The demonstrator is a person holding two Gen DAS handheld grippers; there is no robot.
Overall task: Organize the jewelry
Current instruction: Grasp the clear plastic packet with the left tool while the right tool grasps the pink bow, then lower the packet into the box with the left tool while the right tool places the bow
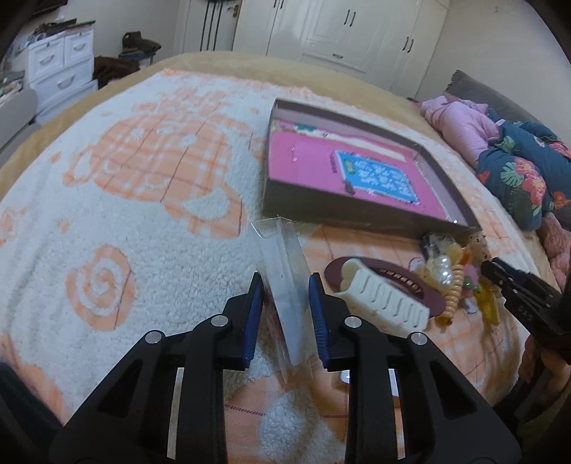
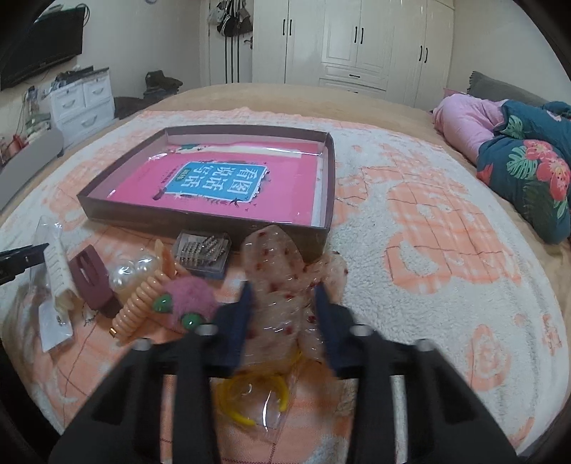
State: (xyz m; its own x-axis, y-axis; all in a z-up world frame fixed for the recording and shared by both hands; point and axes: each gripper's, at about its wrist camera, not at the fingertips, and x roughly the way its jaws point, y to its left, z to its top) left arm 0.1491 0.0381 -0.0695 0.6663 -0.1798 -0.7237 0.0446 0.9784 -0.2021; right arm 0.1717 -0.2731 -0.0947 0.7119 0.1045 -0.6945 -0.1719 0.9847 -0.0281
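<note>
Near the shallow brown box [image 2: 210,217], the left gripper [image 1: 285,285] pinches a clear plastic sleeve [image 1: 285,282]; the right gripper [image 2: 283,296] pinches a crinkly dotted bow [image 2: 274,264] on the fluffy blanket [image 2: 428,267].

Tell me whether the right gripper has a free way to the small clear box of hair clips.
Probably not yet: the right gripper has the dotted sheer bow between its fingers, and the clear clip box sits ahead-left, beyond the pink fuzzy clip.

Your left wrist view looks low across the bed, tray [image 1: 360,210] upper right. Your right wrist view faces the tray [image 2: 200,217] centre-left. Both share tray and wardrobe [image 1: 342,32].
</note>
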